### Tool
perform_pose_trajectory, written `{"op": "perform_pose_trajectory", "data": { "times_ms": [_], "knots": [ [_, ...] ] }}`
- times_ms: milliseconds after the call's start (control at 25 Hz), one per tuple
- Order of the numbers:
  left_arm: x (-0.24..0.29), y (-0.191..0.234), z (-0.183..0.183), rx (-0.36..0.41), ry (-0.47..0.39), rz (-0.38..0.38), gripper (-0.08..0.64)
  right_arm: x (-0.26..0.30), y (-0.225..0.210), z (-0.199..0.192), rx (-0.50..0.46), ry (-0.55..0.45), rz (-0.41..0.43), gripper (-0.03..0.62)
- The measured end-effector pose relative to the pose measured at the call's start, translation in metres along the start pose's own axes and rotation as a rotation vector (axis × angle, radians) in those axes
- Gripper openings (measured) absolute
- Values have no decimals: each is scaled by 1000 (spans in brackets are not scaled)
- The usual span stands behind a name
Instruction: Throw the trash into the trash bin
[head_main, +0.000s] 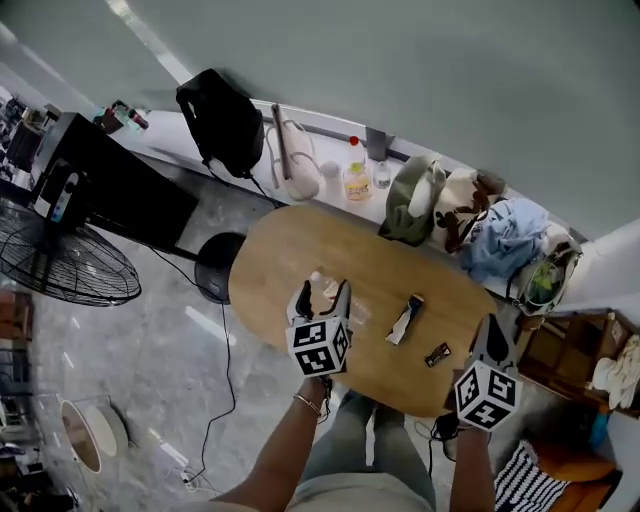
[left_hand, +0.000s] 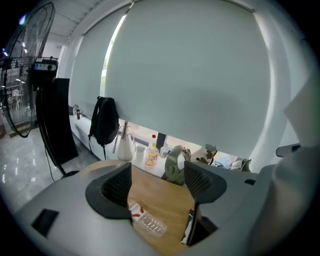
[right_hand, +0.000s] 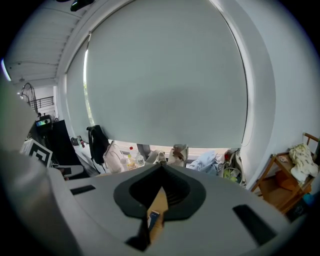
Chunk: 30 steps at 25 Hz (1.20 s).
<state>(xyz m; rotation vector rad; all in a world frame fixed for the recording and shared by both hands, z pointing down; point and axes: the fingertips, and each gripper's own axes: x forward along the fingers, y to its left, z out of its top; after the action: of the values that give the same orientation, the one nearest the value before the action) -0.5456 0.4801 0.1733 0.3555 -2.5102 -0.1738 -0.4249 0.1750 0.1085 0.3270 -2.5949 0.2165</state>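
Hovering left claw (head_main: 322, 292) spread above bottle (left_hand: 147, 223) | right claw (head_main: 492, 330) pressed together | wrapper (head_main: 404, 320) between them

One table (head_main: 290, 240) held one crushed bottle (left_hand: 146, 222), one wrapper (head_main: 404, 320) and one small dark packet (head_main: 437, 354), with one backpack (head_main: 222, 120) far behind and one fan (head_main: 60, 265) at left.

wooden table (head_main: 300, 245) | plastic bottle (left_hand: 147, 223); white wrapper (head_main: 404, 320); small dark packet (head_main: 437, 354)
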Motion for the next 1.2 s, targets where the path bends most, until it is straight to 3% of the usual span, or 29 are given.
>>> {"op": "perform_pose_trajectory", "data": {
  "times_ms": [680,1200],
  "knots": [
    [91,32,-177,-296,213,317,318,79,-3,-104,-37,190,24,6],
    [125,49,-241,-370,349,415,322,94,2,-159,-32,303,32,6]
  ]
}}
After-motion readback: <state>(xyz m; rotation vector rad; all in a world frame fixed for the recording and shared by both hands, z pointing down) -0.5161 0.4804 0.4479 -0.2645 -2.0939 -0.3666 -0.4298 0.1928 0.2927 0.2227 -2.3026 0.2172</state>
